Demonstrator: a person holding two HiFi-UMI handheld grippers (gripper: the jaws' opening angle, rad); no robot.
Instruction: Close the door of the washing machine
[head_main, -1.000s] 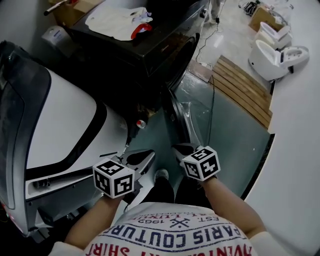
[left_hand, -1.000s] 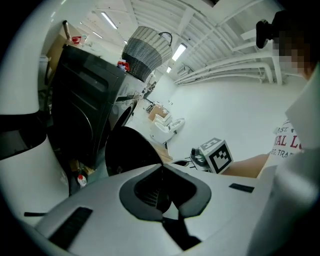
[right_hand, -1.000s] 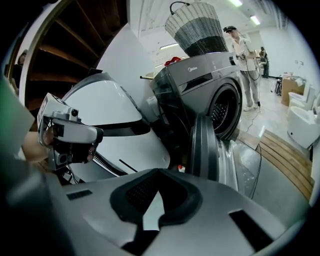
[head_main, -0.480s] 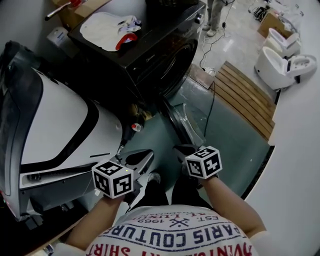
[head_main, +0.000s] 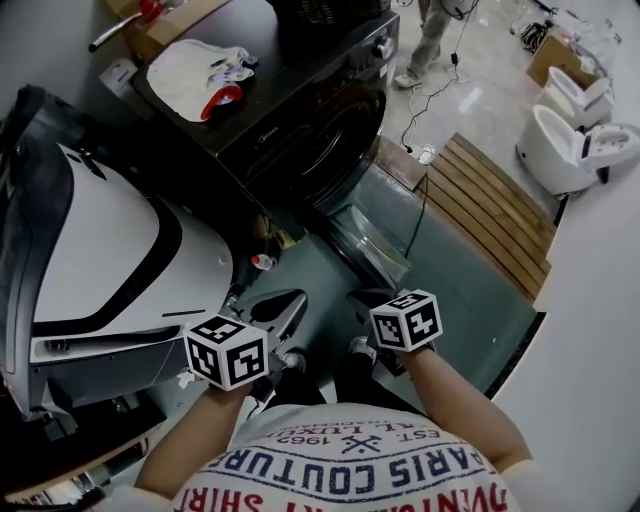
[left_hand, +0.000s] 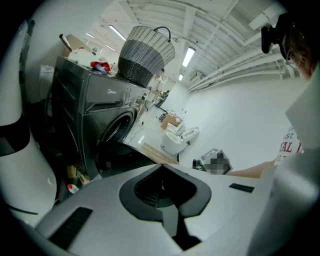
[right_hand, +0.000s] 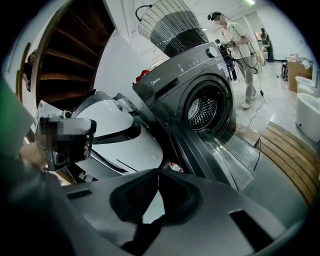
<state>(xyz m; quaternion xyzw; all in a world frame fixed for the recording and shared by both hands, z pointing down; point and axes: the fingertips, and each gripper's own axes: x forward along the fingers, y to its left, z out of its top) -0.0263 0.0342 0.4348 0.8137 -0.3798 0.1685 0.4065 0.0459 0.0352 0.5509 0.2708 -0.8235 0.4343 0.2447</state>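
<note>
The black washing machine (head_main: 300, 110) stands ahead, its round door (head_main: 372, 238) swung open and down towards me. The drum opening (right_hand: 202, 110) is uncovered, and the glass door (right_hand: 227, 155) lies just beyond my right gripper (right_hand: 159, 171). That gripper (head_main: 358, 296) is shut and empty, a short way from the door's near edge. My left gripper (head_main: 292, 304) is also shut with nothing in it, left of the door. In the left gripper view, the machine (left_hand: 100, 115) is ahead at the left, beyond the left gripper (left_hand: 161, 166).
A wicker basket (right_hand: 172, 27) and a white cloth (head_main: 195, 70) sit on the machine's top. A large white and black appliance (head_main: 100, 250) fills the left. A small red-capped bottle (head_main: 262, 262) lies by the machine's base. A wooden slat platform (head_main: 490, 210), toilets (head_main: 575, 140) and a standing person (right_hand: 240, 55) are at the right.
The view has drawn back and shows more of the machine's front. Both grippers stay shut and low before me. The door is still open.
</note>
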